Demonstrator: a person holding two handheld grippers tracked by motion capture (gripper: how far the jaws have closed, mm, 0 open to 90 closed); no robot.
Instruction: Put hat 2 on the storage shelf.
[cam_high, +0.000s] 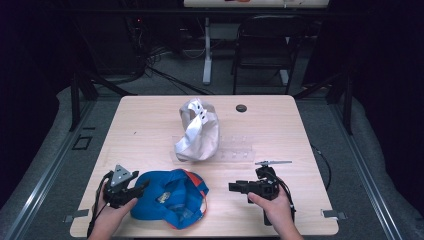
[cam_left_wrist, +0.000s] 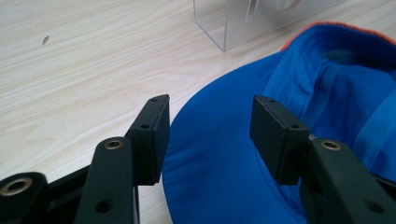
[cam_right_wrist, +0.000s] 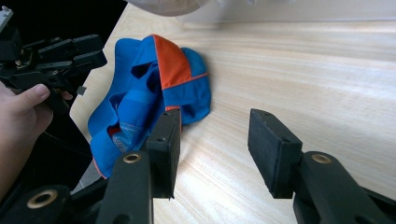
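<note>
The left claw (cam_high: 131, 188) is sitting spread at about 7 o'clock on the table (cam_high: 145, 125), and its jaws are reaching over the brim of the blue cap (cam_high: 170, 197) without pinching it. The right claw (cam_high: 239, 187) is also spread and empty, at about 5 o'clock, pointing toward the cap from well apart. The cap is lying upside down at 6 o'clock near the front edge. It is soft blue fabric with an orange panel, and the crown is crumpled while the brim is looking smooth and curved. If the left claw is closing on the brim edge alone, the thin cloth is probably slipping out, or the cap is sliding on the smooth pale wood. A white cap (cam_high: 197, 131) is resting on a clear plastic stand (cam_high: 235, 149) at the centre. A careless lift could be knocking that light stand.
</note>
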